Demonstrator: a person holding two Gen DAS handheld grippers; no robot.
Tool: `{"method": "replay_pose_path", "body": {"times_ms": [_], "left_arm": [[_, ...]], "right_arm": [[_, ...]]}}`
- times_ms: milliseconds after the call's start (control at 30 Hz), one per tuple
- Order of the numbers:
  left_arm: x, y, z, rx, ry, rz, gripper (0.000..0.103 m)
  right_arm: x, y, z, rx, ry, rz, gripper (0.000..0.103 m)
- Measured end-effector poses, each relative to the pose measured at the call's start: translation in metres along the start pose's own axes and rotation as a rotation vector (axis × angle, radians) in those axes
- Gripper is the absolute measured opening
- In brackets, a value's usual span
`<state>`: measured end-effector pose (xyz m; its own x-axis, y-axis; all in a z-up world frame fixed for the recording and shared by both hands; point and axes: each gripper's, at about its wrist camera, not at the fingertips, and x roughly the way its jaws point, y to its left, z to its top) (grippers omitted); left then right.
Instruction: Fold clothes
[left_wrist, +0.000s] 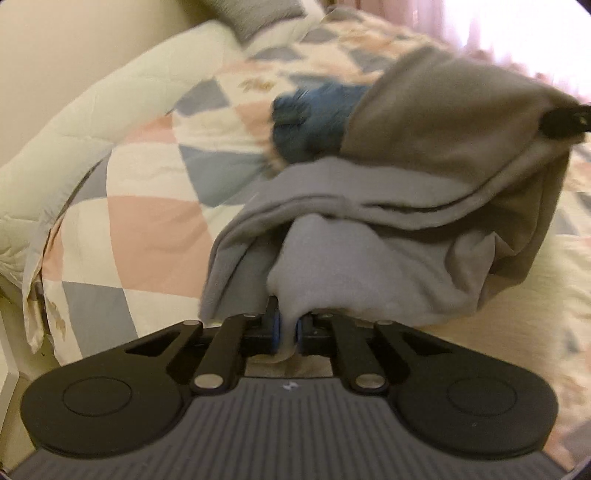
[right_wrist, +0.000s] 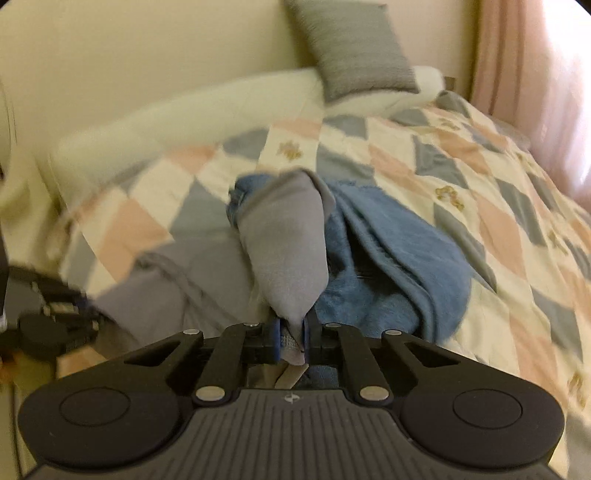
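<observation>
Patchwork quilt (right_wrist: 461, 177) covers the bed beneath grey garment (left_wrist: 424, 177), pink curtain (right_wrist: 524, 55) beyond.

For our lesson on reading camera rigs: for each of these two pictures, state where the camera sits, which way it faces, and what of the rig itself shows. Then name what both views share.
Left wrist view: sits on the left gripper, facing forward over the grey garment it pinches; the right gripper shows at right.
Right wrist view: sits on the right gripper, facing the grey pillow; the left gripper shows at left.
Shared: grey garment, blue garment, patchwork quilt.
</observation>
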<state>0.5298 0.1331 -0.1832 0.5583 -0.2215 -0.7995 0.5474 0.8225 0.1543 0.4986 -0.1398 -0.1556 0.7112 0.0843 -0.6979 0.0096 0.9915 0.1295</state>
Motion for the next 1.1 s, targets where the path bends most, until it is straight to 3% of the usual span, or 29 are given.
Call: {"method": "replay_pose_path", "body": {"times_ms": [133, 233, 367, 467, 533, 600, 700, 800, 1000, 1100], "left_arm": [[-0.068, -0.038, -0.003, 0.045, -0.066, -0.095, 0.005], [-0.121, -0.091, -0.01, 0.123, -0.109, -0.231, 0.005], [-0.172, -0.187, -0.028, 0.249, -0.132, -0.462, 0.005], [-0.191, -0.271, -0.045, 0.338, -0.075, -0.623, 0.006], [-0.2, -0.319, -0.059, 0.383, -0.023, -0.69, 0.009], [-0.211, -0.357, -0.079, 0.44, 0.008, -0.726, 0.017], [-0.218, -0.394, -0.111, 0.513, 0.062, -0.713, 0.021], [-0.211, -0.416, -0.144, 0.589, 0.13, -0.625, 0.021], [-0.188, -0.43, -0.211, 0.831, 0.147, -0.411, 0.021], [-0.164, -0.429, -0.233, 0.952, 0.129, -0.329, 0.021]], "right_arm": [[-0.08, -0.031, -0.015, 0.118, -0.102, -0.027, 0.01], [-0.147, -0.062, -0.036, 0.215, -0.166, -0.071, 0.01], [-0.234, -0.103, -0.077, 0.291, -0.227, -0.187, 0.01], [-0.289, -0.137, -0.121, 0.35, -0.219, -0.301, 0.013], [-0.316, -0.163, -0.154, 0.44, -0.163, -0.38, 0.023], [-0.342, -0.185, -0.192, 0.539, -0.116, -0.48, 0.062], [-0.386, -0.2, -0.253, 0.616, -0.083, -0.55, 0.065], [-0.419, -0.208, -0.318, 0.698, -0.032, -0.555, 0.065], [-0.435, -0.192, -0.433, 0.906, 0.116, -0.434, 0.065], [-0.42, -0.161, -0.469, 0.9, 0.195, -0.376, 0.064]]}}
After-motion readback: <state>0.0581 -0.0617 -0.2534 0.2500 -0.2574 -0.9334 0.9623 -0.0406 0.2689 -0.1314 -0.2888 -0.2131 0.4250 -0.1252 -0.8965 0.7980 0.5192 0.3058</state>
